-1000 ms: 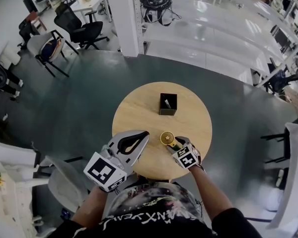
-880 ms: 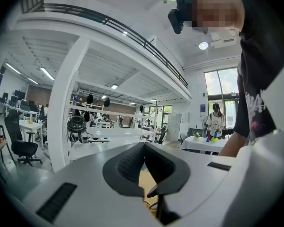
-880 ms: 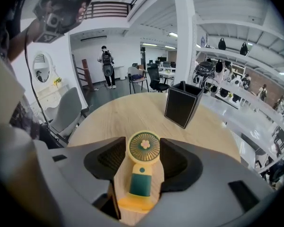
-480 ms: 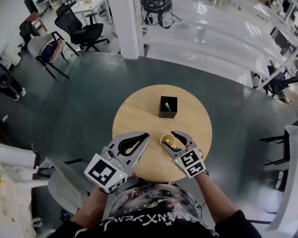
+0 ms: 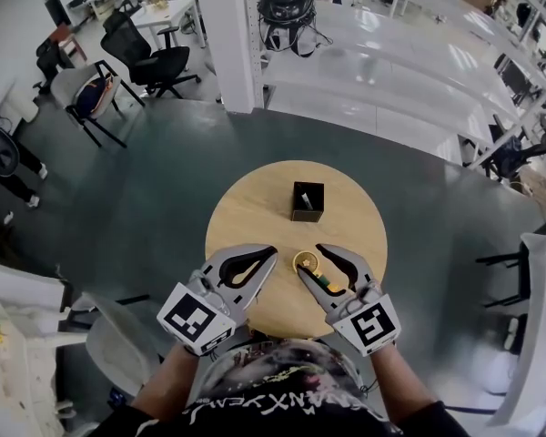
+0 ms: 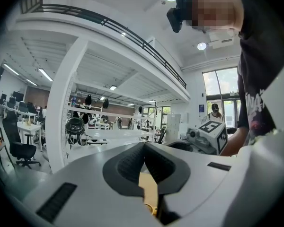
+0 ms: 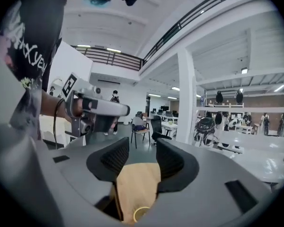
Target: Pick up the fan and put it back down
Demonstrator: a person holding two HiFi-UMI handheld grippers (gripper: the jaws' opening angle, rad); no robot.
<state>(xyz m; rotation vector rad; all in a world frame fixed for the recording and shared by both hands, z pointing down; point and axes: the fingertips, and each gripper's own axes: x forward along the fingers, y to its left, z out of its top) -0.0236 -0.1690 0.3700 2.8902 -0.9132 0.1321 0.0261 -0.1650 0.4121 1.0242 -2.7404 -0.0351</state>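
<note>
The fan lay on the round counter (near its front edge), below the right hand-held gripper, whose narrowly parted jaws had just been closing on nothing. The left hand-held gripper was closed, empty.

Yellow fan lying on table
</note>
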